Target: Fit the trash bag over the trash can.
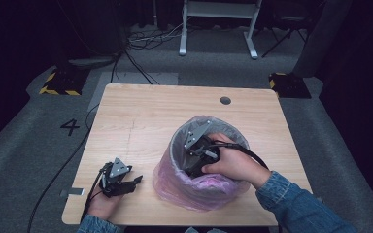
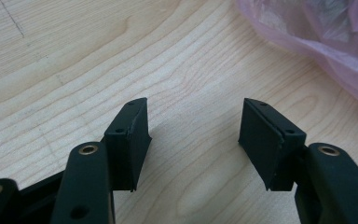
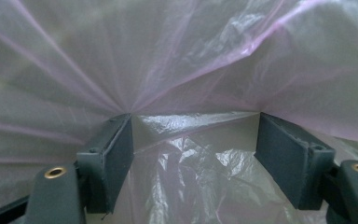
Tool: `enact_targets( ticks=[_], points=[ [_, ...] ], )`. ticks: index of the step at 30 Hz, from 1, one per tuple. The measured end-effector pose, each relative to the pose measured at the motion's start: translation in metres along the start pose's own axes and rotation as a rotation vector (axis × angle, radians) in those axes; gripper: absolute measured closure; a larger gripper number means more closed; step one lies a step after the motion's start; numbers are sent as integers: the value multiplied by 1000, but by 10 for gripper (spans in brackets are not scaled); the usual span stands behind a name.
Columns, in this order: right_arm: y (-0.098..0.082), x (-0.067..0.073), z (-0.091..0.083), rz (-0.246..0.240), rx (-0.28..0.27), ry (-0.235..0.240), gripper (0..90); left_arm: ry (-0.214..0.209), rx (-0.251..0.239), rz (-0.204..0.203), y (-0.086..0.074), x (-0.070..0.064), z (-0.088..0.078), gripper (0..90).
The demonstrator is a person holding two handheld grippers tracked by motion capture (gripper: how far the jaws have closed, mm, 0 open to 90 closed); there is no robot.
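At the table's (image 1: 141, 104) near left edge the left gripper (image 1: 122, 181) rests on pale grained wood, its jaws wide apart with nothing between them. Right of it stands a round bin (image 1: 201, 194) lined with a thin pink bag (image 1: 175, 187), glossy, crinkled and limp. The right gripper (image 3: 193, 154) reaches down inside with jaws spread against the film, not pinching; the bag looks light, slippery and easily torn, best gathered at a fold.

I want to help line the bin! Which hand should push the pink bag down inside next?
The right. The right gripper is already inside the bin, jaws apart against the pink bag. The left gripper lies open on the table, beside the bin.
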State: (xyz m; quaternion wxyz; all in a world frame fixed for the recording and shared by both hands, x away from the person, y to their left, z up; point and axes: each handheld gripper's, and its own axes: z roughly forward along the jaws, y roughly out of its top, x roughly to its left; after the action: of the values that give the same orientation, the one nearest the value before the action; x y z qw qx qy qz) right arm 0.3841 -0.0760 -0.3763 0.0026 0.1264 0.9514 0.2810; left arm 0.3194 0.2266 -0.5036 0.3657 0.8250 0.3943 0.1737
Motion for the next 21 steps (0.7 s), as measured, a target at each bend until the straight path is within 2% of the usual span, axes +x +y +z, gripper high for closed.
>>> enact_targets(
  ticks=[8, 10, 13, 16, 18, 21],
  points=[
    [-5, -6, 15, 49, 105, 2, 251, -2, -2, -4, 0, 0, 0, 420],
    [-7, -7, 20, 72, 150, 2, 244, -2, -2, -3, 0, 0, 0, 419],
    [-8, -6, 23, 81, 172, 3, 242, -3, -2, -3, 0, 0, 0, 418],
    [-8, -7, 23, 87, 166, 2, 246, -3, -2, -2, 0, 0, 0, 417],
    [-6, -8, 18, 94, 127, -6, 251, -4, -2, -4, 0, 0, 0, 417],
    [-2, -9, 3, 102, 42, -22, 251, -3, -2, -3, 0, 0, 0, 417]
  ],
)
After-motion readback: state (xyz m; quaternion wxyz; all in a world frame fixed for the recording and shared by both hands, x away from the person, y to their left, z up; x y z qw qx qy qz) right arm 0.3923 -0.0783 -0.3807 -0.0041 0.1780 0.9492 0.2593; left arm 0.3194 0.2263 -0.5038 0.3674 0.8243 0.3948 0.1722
